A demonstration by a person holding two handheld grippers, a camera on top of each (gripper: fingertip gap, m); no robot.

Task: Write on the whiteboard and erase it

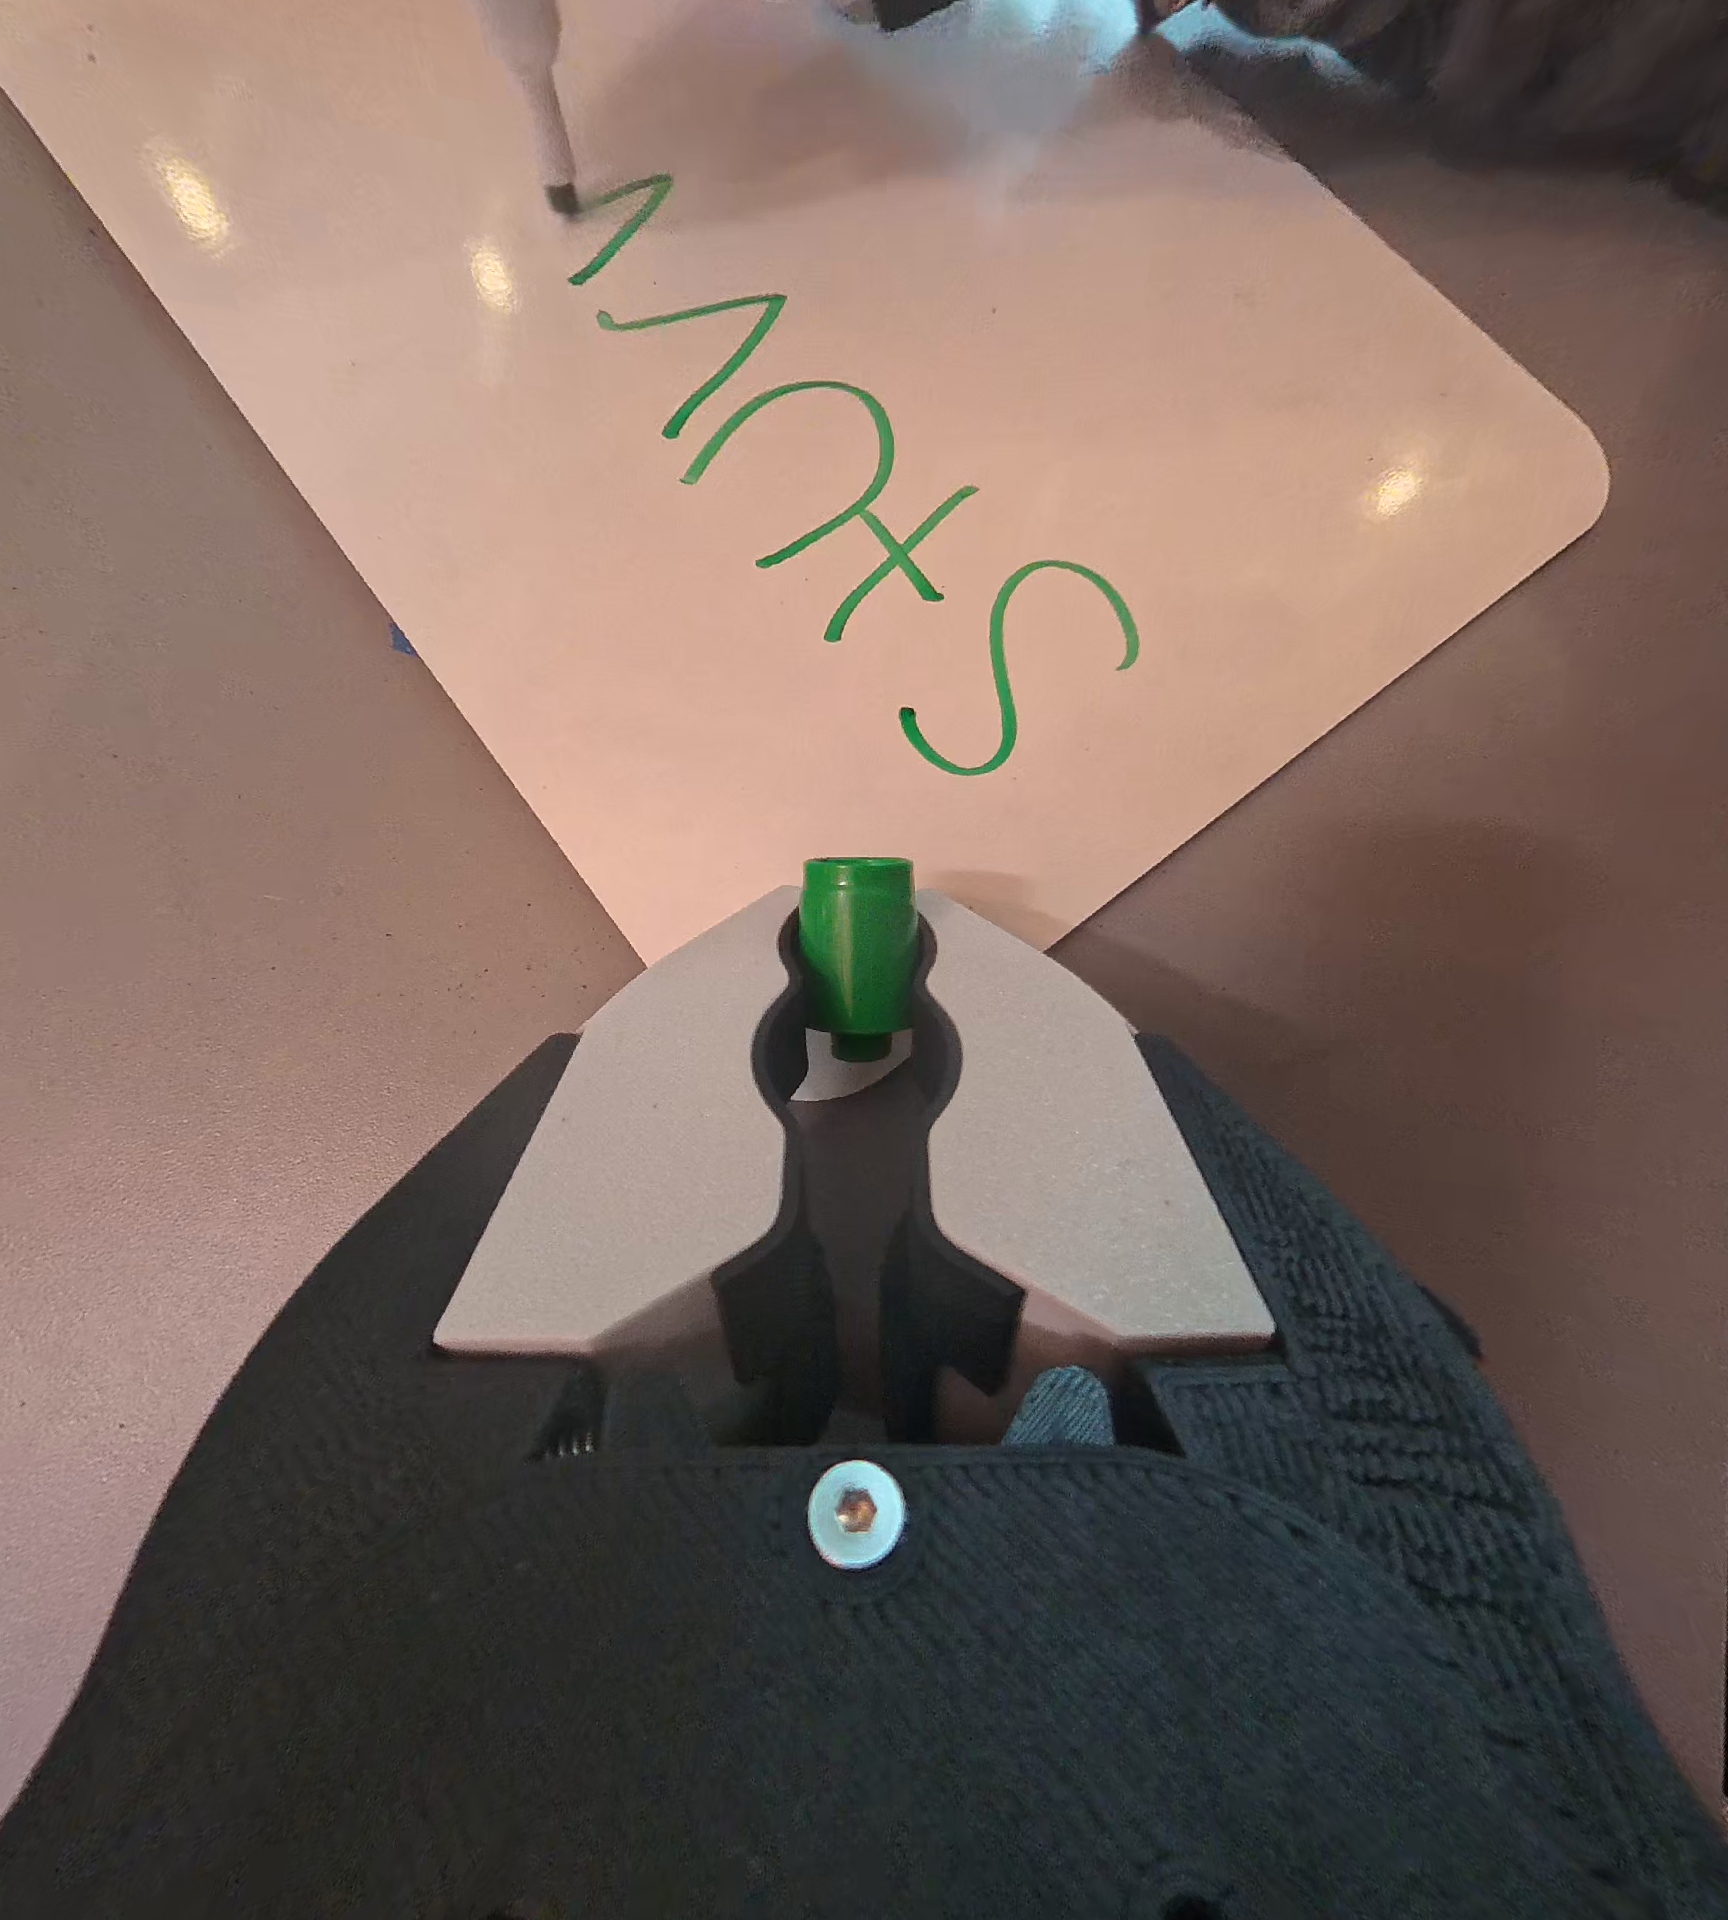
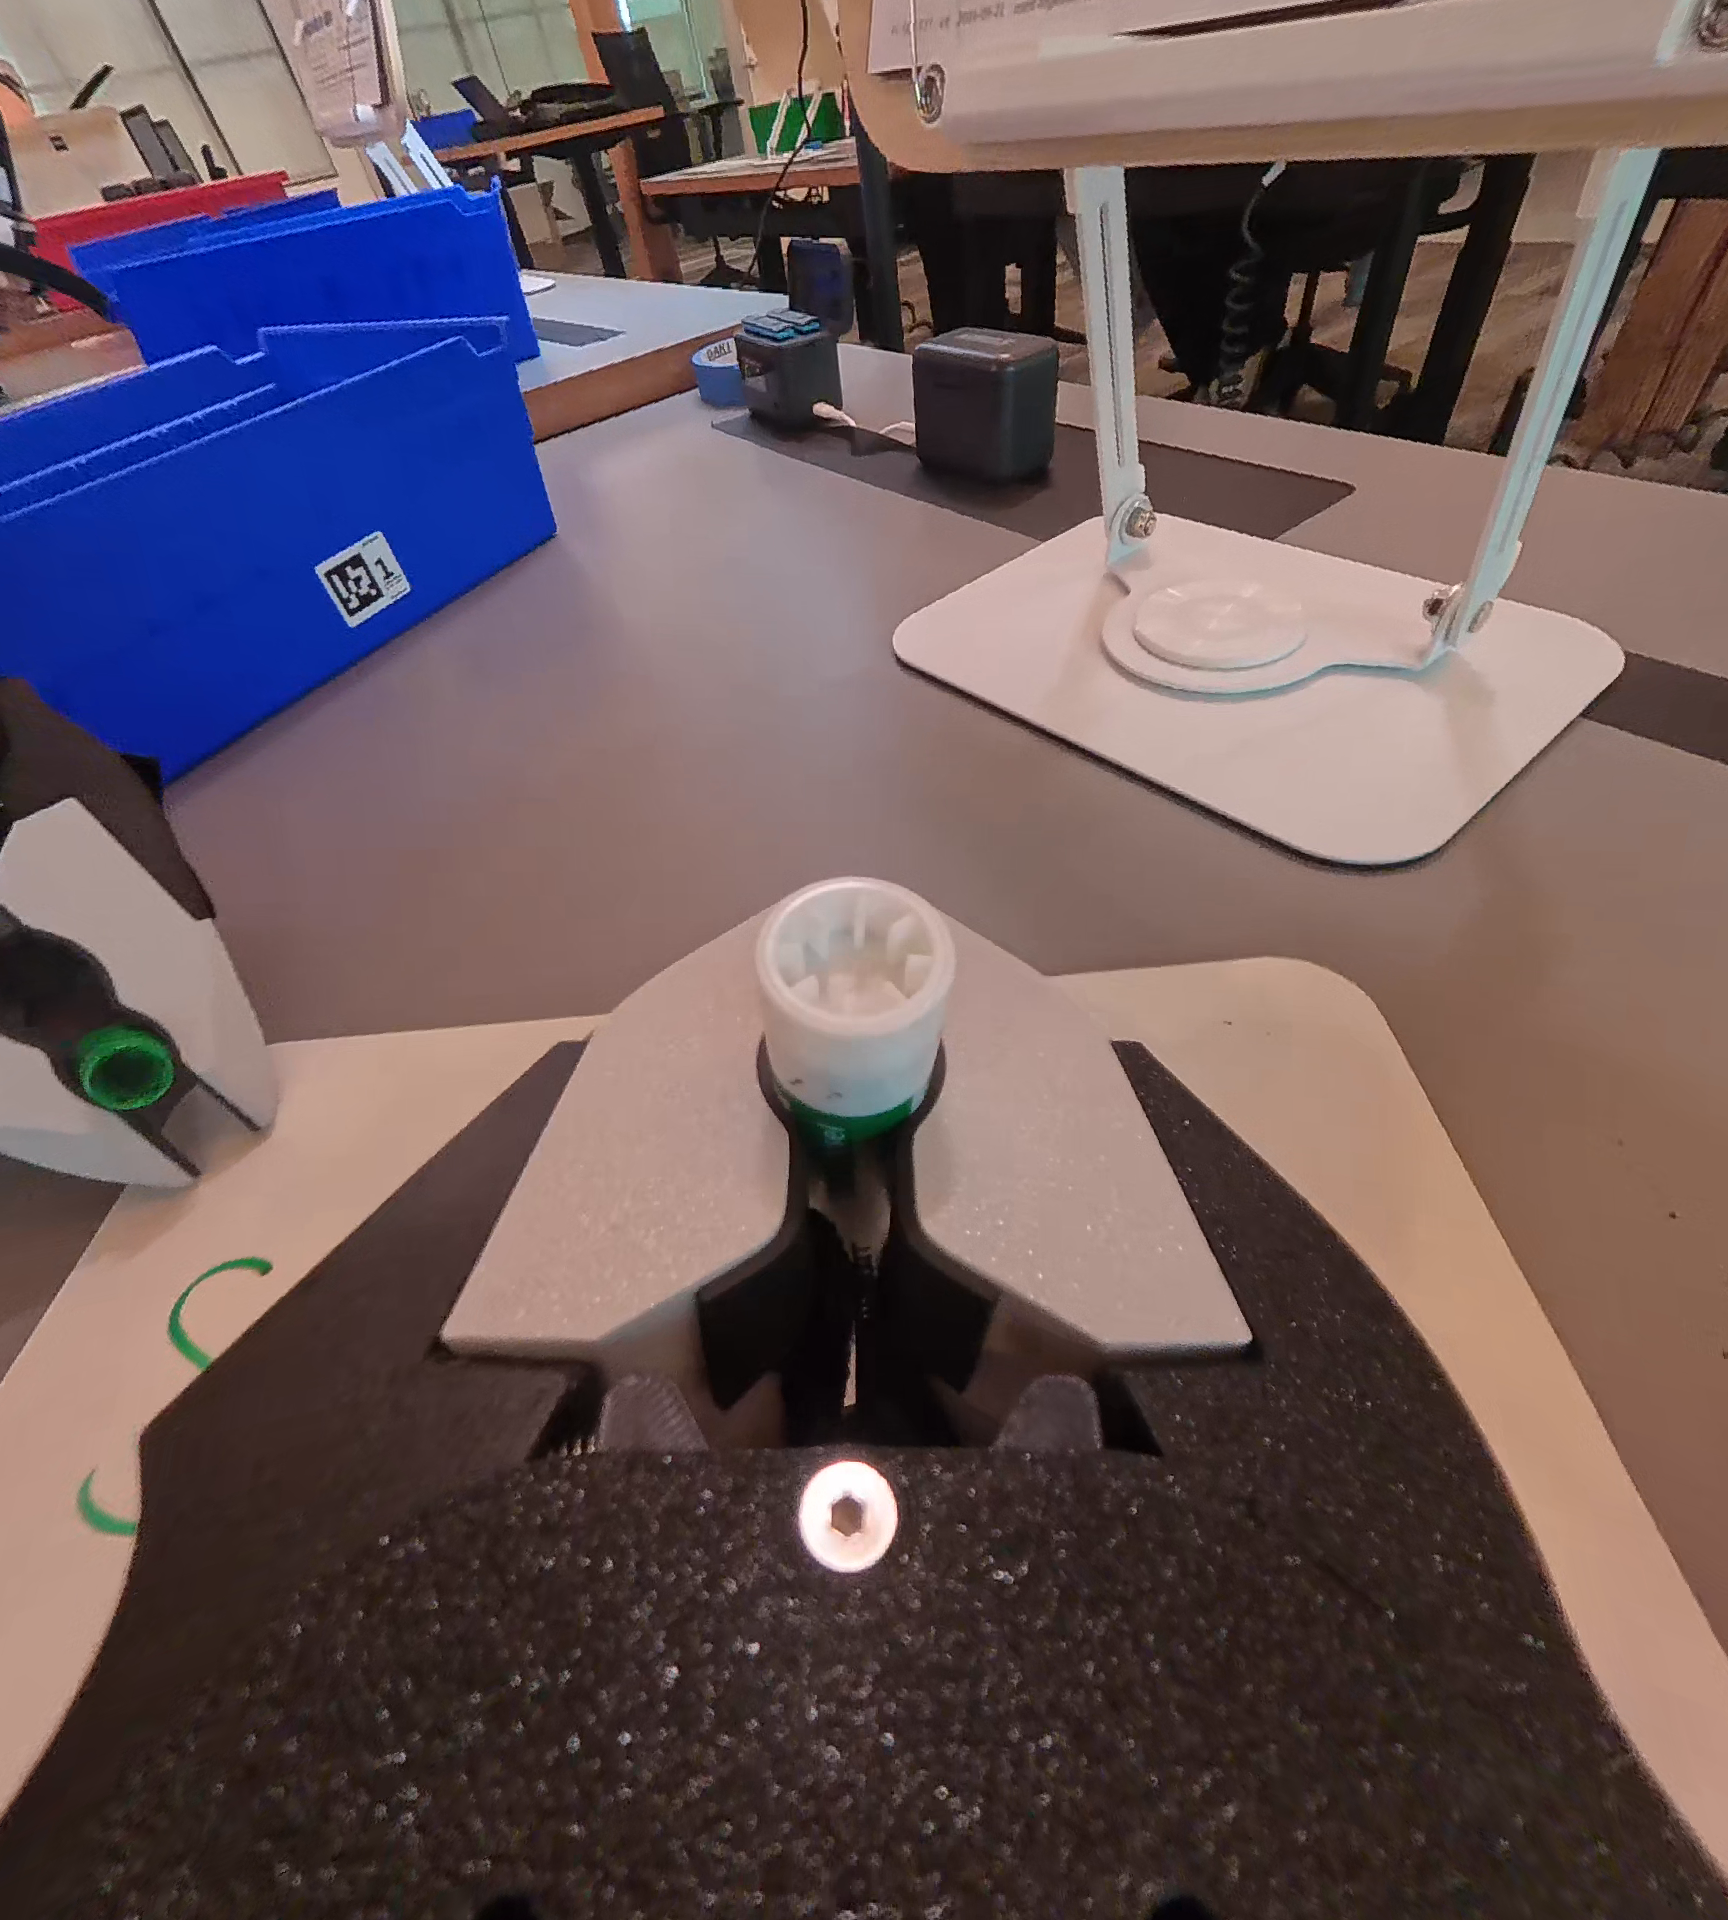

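Observation:
My left gripper (image 1: 857, 935) is shut on a green marker cap (image 1: 855, 951) and hovers over the near corner of the white whiteboard (image 1: 1255, 436). Green handwriting (image 1: 839, 468) runs diagonally across the board. At its far end the tip of a white marker (image 1: 543, 94) touches the board. In the right wrist view my right gripper (image 2: 852, 1039) is shut on that marker (image 2: 855, 997), and the marker's open white rear end points up toward the camera. The left gripper (image 2: 127, 1070) with the green cap shows at the left, over the whiteboard (image 2: 1307, 1091).
The board lies on a grey-brown table (image 1: 164, 935). Blue bins (image 2: 216, 582) stand at the left. A white stand's base (image 2: 1359, 727) sits beyond the board on the right. Dark cube-shaped devices (image 2: 985, 400) and a blue tape roll (image 2: 714, 374) are farther back. My right fingertips sit around 20 cm from my left ones.

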